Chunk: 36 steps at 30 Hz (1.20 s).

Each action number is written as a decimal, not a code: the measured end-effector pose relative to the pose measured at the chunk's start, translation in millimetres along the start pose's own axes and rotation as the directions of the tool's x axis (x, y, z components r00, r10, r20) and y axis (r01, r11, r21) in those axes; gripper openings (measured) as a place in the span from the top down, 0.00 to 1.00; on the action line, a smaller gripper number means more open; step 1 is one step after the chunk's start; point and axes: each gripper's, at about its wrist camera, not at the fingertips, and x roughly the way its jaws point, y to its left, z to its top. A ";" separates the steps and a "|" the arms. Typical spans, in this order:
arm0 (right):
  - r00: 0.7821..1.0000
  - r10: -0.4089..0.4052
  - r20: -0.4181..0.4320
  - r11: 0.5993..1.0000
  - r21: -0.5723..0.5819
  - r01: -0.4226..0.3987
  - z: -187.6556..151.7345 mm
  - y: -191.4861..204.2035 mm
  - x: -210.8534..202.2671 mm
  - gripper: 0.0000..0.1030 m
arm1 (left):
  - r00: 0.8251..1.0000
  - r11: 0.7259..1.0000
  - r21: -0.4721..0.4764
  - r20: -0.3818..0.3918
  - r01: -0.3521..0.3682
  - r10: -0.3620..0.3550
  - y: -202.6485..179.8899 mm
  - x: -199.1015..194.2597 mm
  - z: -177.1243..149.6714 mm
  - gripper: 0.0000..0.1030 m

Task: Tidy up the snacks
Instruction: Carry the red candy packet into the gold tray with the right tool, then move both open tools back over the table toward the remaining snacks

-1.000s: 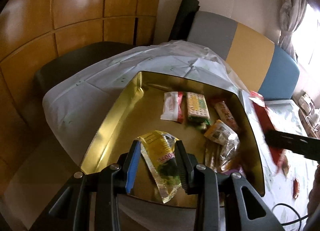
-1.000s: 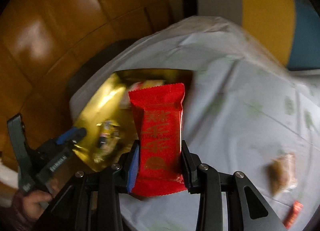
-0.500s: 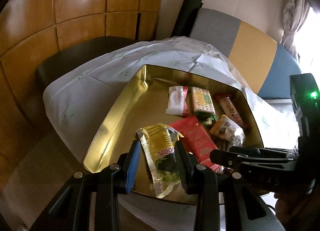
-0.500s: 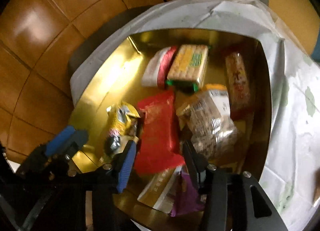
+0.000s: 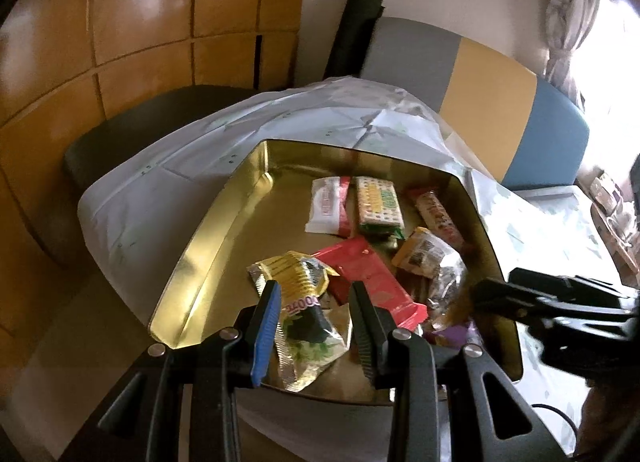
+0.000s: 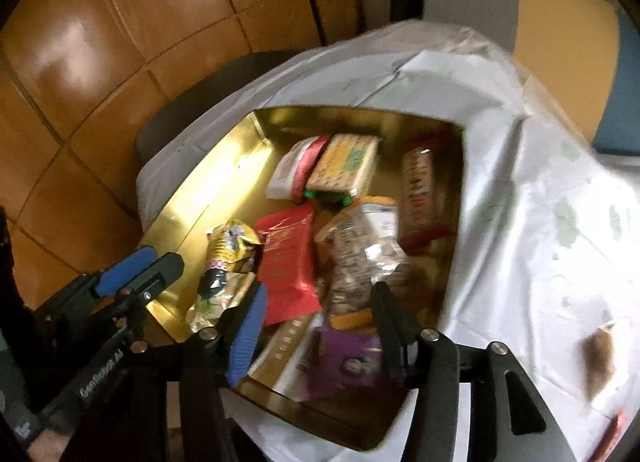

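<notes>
An open gold tin (image 5: 208,262) (image 6: 208,181) sits on the white cloth and holds several snack packets. My left gripper (image 5: 314,286) (image 6: 174,260) hovers over the tin's near left corner, shut on a crumpled yellow packet (image 5: 298,290) (image 6: 230,250). My right gripper (image 6: 318,290) (image 5: 494,282) is over the tin's near right part and its jaws are opening. The red packet (image 6: 288,262) (image 5: 368,282) lies loose in the tin ahead of the right fingers, which do not press on it. Beside it is a clear bag with an orange label (image 6: 360,246).
Farther in the tin lie a white-and-red packet (image 5: 326,205), a cracker pack (image 5: 378,201) and a long red bar (image 5: 438,213); a purple packet (image 6: 344,362) lies near. A brown snack (image 6: 600,354) sits on the cloth. A dark chair (image 5: 140,113) and a cushioned bench (image 5: 488,81) stand behind.
My right gripper brought the red packet over the tin, sank and opened; the packet now lies in the tin. The left gripper kept its hold on the yellow packet and stayed put.
</notes>
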 end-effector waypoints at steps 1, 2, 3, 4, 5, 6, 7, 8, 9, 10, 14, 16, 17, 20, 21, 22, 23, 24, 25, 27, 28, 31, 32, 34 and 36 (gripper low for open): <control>1.000 -0.002 0.012 1.000 0.003 0.001 -2.7 -2.0 -9.3 0.45 | 1.000 1.000 0.006 0.001 0.003 -0.003 -2.4 -0.8 -0.1 0.66; 1.000 -0.006 0.026 1.000 0.009 0.006 -5.1 -5.9 -16.0 0.45 | 1.000 1.000 0.009 0.000 0.006 -0.006 -4.5 -1.8 -0.2 0.66; 0.999 -0.011 0.036 1.000 0.014 0.011 -5.5 -8.2 -18.0 0.45 | 1.000 1.000 0.015 0.002 0.008 -0.008 -6.7 -2.4 0.0 0.66; 0.999 -0.020 0.050 1.000 0.019 0.019 -9.2 -13.0 -25.1 0.44 | 1.000 1.000 0.022 0.003 0.010 -0.010 -9.4 -3.1 0.1 0.66; 0.998 -0.031 0.063 0.999 0.024 0.029 -12.7 -18.2 -31.6 0.43 | 1.000 0.999 0.032 0.004 0.013 -0.013 -12.6 -3.9 0.4 0.66; 0.997 -0.041 0.071 0.999 0.026 0.039 -15.1 -22.3 -37.3 0.43 | 1.000 0.999 0.040 0.005 0.016 -0.016 -15.7 -4.4 0.5 0.66; 0.995 -0.056 0.080 0.998 0.027 0.054 -18.7 -28.3 -44.4 0.42 | 1.000 0.999 0.049 0.006 0.022 -0.023 -19.7 -5.2 0.7 0.66; 0.993 -0.076 0.089 0.997 0.029 0.074 -22.1 -34.8 -50.3 0.40 | 1.000 0.998 0.056 0.006 0.028 -0.029 -22.5 -6.1 0.7 0.66; 0.990 -0.098 0.098 0.995 0.036 0.095 -26.4 -43.4 -58.5 0.39 | 0.999 0.997 0.064 0.006 0.034 -0.034 -25.7 -6.5 0.6 0.66; 0.988 -0.112 0.102 0.993 0.041 0.108 -28.3 -49.3 -62.2 0.36 | 0.999 0.996 0.076 0.006 0.042 -0.042 -30.4 -7.2 0.5 0.66; 0.975 -0.209 0.082 0.978 0.045 0.206 -44.6 -86.3 -81.3 0.31 | 0.997 0.990 0.116 0.001 0.074 -0.075 -45.8 -9.8 -1.3 0.66; 0.963 -0.264 0.053 0.964 0.053 0.261 -55.7 -111.8 -92.9 0.28 | 0.995 0.985 0.142 -0.005 0.095 -0.095 -54.3 -10.3 -2.7 0.66; 0.958 -0.283 0.042 0.958 0.059 0.281 -60.3 -122.3 -97.8 0.26 | 0.995 0.983 0.154 -0.008 0.100 -0.100 -58.3 -10.1 -3.9 0.66; 0.931 -0.364 0.005 0.928 0.093 0.362 -75.1 -163.4 -116.0 0.25 | 0.993 0.976 0.181 -0.023 0.121 -0.119 -70.3 -8.7 -7.0 0.66; 0.919 -0.395 -0.007 0.912 0.116 0.393 -80.4 -180.4 -123.8 0.25 | 0.992 0.974 0.188 -0.027 0.129 -0.126 -73.7 -8.7 -7.6 0.66; 0.909 -0.416 -0.017 0.900 0.136 0.414 -85.4 -193.1 -129.8 0.24 | 0.990 0.970 0.198 -0.030 0.138 -0.135 -78.8 -9.6 -8.6 0.66; 0.894 -0.446 -0.027 0.881 0.165 0.444 -91.8 -210.6 -136.9 0.22 | 0.989 0.967 0.207 -0.032 0.145 -0.142 -82.8 -10.4 -9.2 0.66; 0.875 -0.482 -0.040 0.855 0.197 0.479 -98.4 -228.5 -143.3 0.22 | 0.988 0.964 0.218 -0.034 0.152 -0.149 -87.1 -11.2 -9.8 0.66; 0.857 -0.512 -0.056 0.827 0.238 0.509 -106.0 -247.3 -148.6 0.21 | 0.987 0.959 0.231 -0.039 0.162 -0.158 -92.4 -12.3 -10.8 0.66; 0.839 -0.537 -0.089 0.776 0.338 0.533 -121.8 -280.6 -156.3 0.21 | 0.984 0.950 0.255 -0.050 0.181 -0.174 -103.1 -14.0 -13.4 0.66; 0.835 -0.541 -0.098 0.746 0.402 0.530 -131.5 -296.7 -159.5 0.21 | 0.981 0.944 0.269 -0.060 0.193 -0.184 -110.5 -14.5 -15.8 0.66; 0.834 -0.501 -0.230 0.603 0.599 0.527 -165.0 -343.9 -159.0 0.22 | 0.975 0.923 0.314 -0.089 0.224 -0.206 -129.3 -14.3 -21.5 0.66; 0.847 -0.483 -0.220 0.579 0.646 0.498 -169.0 -352.8 -162.7 0.22 | 0.972 0.916 0.328 -0.101 0.233 -0.211 -136.8 -13.8 -23.9 0.66; 0.869 -0.459 -0.183 0.567 0.693 0.445 -170.6 -360.7 -168.1 0.22 | 0.967 0.899 0.355 -0.119 0.255 -0.227 -151.9 -13.9 -28.6 0.66; 0.873 -0.448 -0.193 0.567 0.694 0.445 -168.8 -361.7 -165.0 0.21 | 0.960 0.883 0.378 -0.131 0.277 -0.246 -164.1 -14.9 -31.8 0.66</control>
